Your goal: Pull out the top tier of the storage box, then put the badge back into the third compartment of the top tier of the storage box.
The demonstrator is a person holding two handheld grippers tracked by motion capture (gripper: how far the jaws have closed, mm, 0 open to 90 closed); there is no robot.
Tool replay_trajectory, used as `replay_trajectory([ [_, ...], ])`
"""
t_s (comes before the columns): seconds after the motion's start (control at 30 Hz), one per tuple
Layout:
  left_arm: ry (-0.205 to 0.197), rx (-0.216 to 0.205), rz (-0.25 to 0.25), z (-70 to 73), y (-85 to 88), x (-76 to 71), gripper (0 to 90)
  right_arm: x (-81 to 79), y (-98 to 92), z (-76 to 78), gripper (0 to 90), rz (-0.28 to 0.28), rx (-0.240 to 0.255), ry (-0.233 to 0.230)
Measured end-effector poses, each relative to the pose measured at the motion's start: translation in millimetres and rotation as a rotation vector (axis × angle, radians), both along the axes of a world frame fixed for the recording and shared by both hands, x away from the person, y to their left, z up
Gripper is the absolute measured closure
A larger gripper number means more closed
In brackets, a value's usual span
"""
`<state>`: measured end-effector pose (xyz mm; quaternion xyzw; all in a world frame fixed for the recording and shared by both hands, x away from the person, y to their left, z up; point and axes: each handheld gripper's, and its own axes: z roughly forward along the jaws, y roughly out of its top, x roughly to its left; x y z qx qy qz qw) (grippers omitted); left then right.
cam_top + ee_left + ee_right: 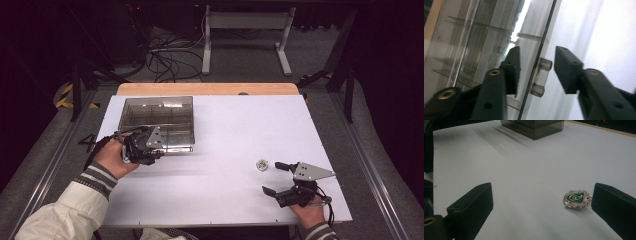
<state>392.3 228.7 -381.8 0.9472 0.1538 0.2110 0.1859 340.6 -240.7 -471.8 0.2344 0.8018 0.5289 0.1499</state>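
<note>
- Smoky clear plastic compartment box (159, 122) sits at the far left of the white-topped bench (240, 135), lid down.
- Left tool (536, 71) is at the box's near right corner; its jaws stand apart, one over the lid, one outside, with the small clear plastic latch tab (541, 77) between them and neither pad touching it.
- Step in hand looks like working that latch. To do it well: centre the tab between the pads, close gently, pull along the lid edge rather than twisting, so the box does not slide.
- Small silver-and-green crest badge (577, 199) lies on the bench, right of centre and well apart from the box.
- Right tool (541, 202) rests low, jaws wide apart, badge just beside one jaw, untouched.
</note>
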Motion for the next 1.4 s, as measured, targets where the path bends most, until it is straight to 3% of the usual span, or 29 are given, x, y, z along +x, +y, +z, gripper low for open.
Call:
replay_trajectory([
  [0.33,-0.011,-0.132,-0.026,18.1,-5.6,-6.6,35.7,-0.4,-2.3,1.1,5.0,-0.030,-0.003,-0.006],
  [0.4,-0.008,-0.155,-0.029,22.1,-8.9,-6.7,26.1,-0.7,-2.7,1.1,4.9,-0.030,-0.003,-0.006],
  [0.53,-0.026,-0.201,-0.028,29.0,-14.8,-8.4,18.9,-1.8,-3.0,1.1,4.9,-0.032,-0.006,-0.003],
  [0.77,-0.031,-0.242,-0.020,34.3,-24.2,-9.7,16.6,-1.7,-3.1,1.2,5.0,-0.033,-0.005,-0.002],
  [1.4,-0.011,-0.450,-0.017,42.0,-51.2,-3.2,12.3,-2.9,-7.5,1.8,5.1,-0.055,-0.012,0.002],
])
